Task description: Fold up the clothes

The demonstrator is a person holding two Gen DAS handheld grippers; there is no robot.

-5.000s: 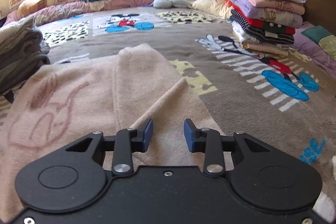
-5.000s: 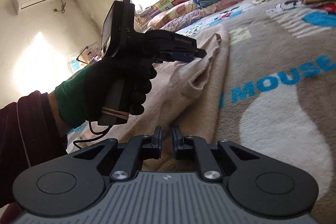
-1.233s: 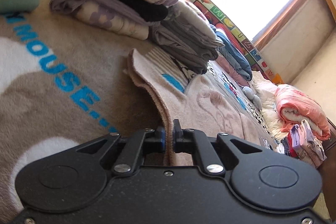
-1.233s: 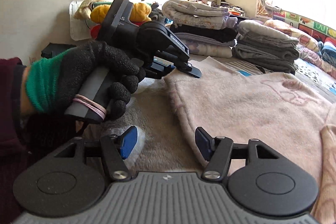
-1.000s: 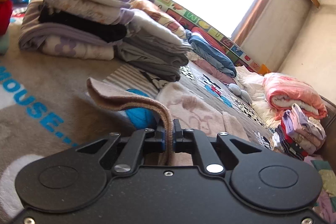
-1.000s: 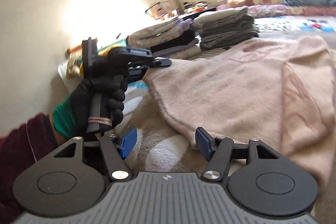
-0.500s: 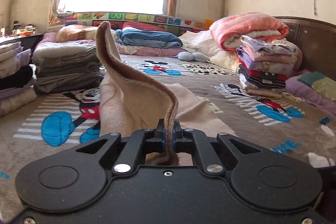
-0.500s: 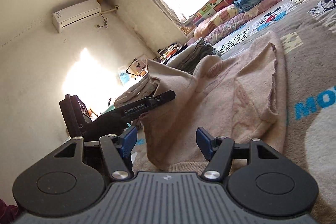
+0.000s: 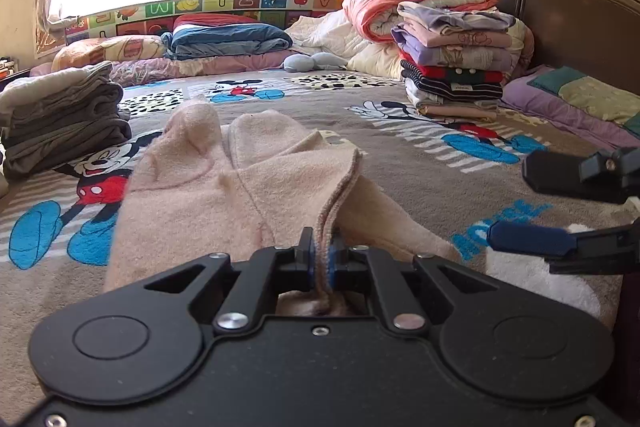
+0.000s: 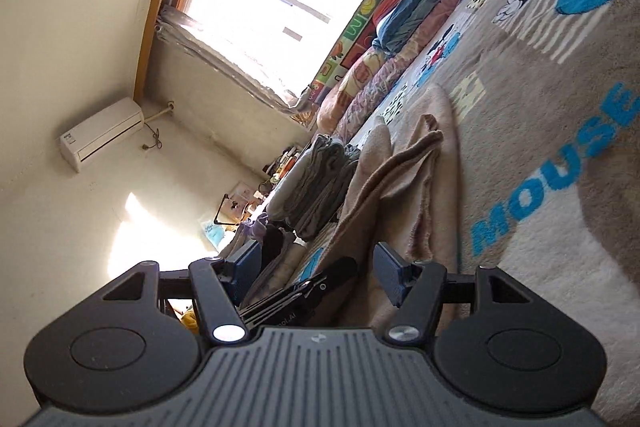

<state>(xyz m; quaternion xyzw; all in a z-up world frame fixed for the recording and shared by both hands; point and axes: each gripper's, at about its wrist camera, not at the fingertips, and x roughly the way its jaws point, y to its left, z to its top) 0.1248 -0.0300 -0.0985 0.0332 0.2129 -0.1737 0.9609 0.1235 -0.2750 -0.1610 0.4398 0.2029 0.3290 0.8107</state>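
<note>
Left wrist view had the pink fleece garment point(image 9: 240, 179) lying in soft folds on the Mickey Mouse blanket point(image 9: 420, 163) that covered the bed, its near hem doubled over and pinched tight in the left gripper point(image 9: 321, 259), whose blue pads were pressed together on the cloth. The right gripper point(image 9: 560, 207) reached in from the right edge, held sideways, its two fingers spread apart above the blanket and holding nothing. In the right wrist view the right gripper point(image 10: 316, 275) stood wide apart, the garment point(image 10: 404, 183) beyond it. A grey folded stack point(image 9: 60, 119) sat just left of the garment, and a taller mixed stack point(image 9: 456, 63) stood well apart on the right, near the dark headboard point(image 9: 576, 23).
</note>
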